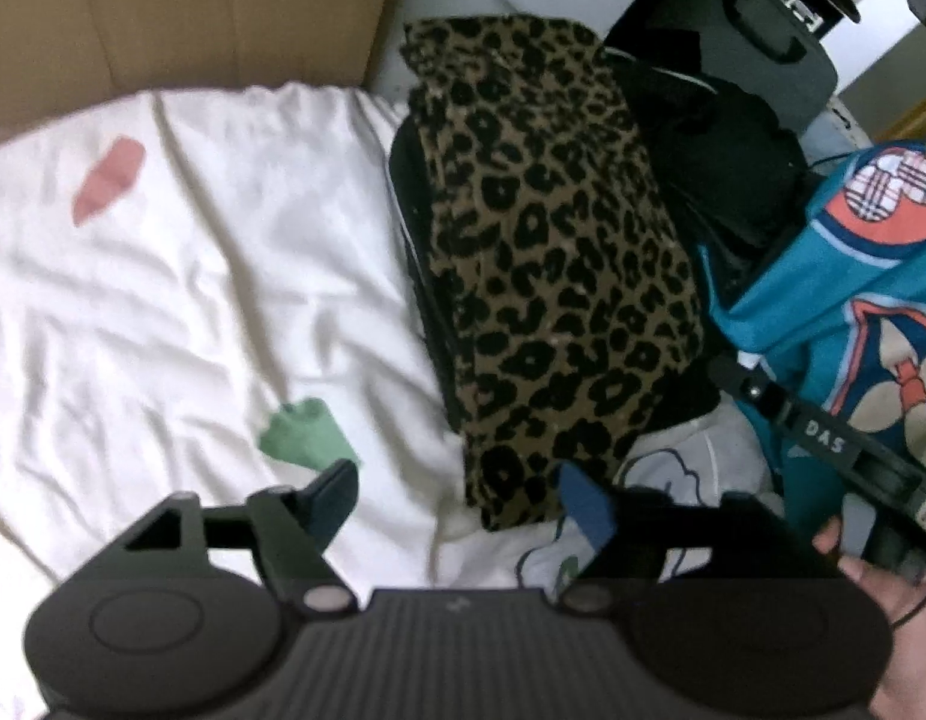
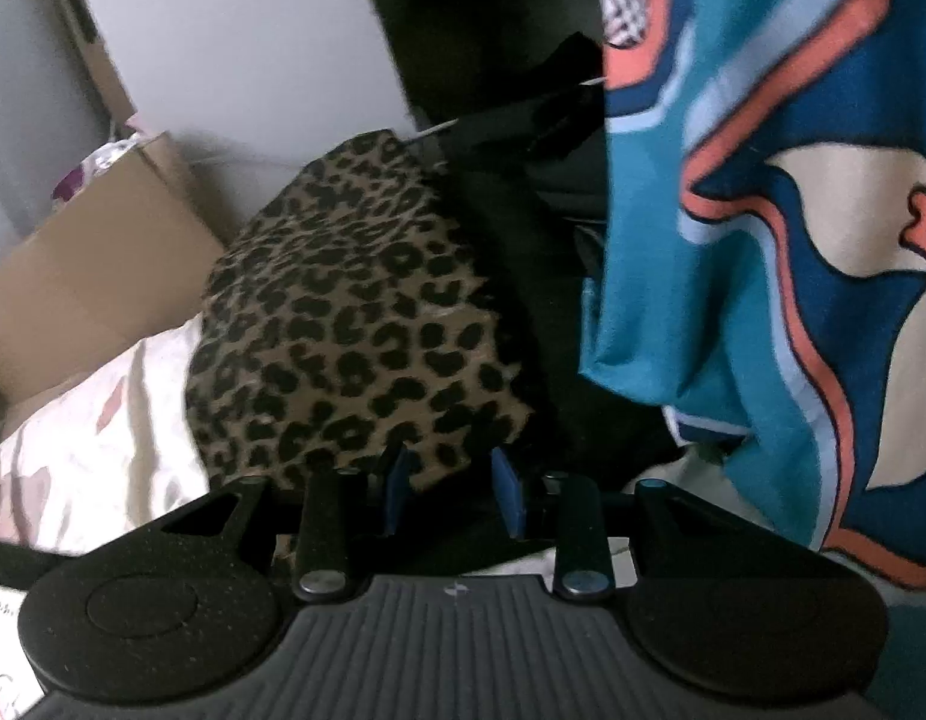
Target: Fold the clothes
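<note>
The left tool hangs with its two blue pads spread wide and nothing between them; the white sheet shows through the gap. No earlier view tells how it got there, and its pads touch no cloth. At about eleven o'clock from this tool, close by, a green patch is printed on the sheet, and farther out at ten o'clock lies a pink patch. At one o'clock, just beyond the right pad, lies the folded leopard-print garment, resting on a pile of black clothes. At three o'clock a teal printed shirt hangs, and below it the black body of the right tool crosses the view, with a hand at the lower right edge. A cardboard box stands at the far end, around eleven to twelve o'clock.

In the right wrist view, the right tool has its blue pads partly apart, with a gap between them and no cloth pinched there; behind the gap are the leopard-print garment and dark cloth. The garment spreads from eleven to twelve o'clock of this tool. The teal printed shirt hangs at one to three o'clock, just beside the tool; what holds it up cannot be seen. The sheet lies at nine o'clock, the cardboard box at ten.
</note>
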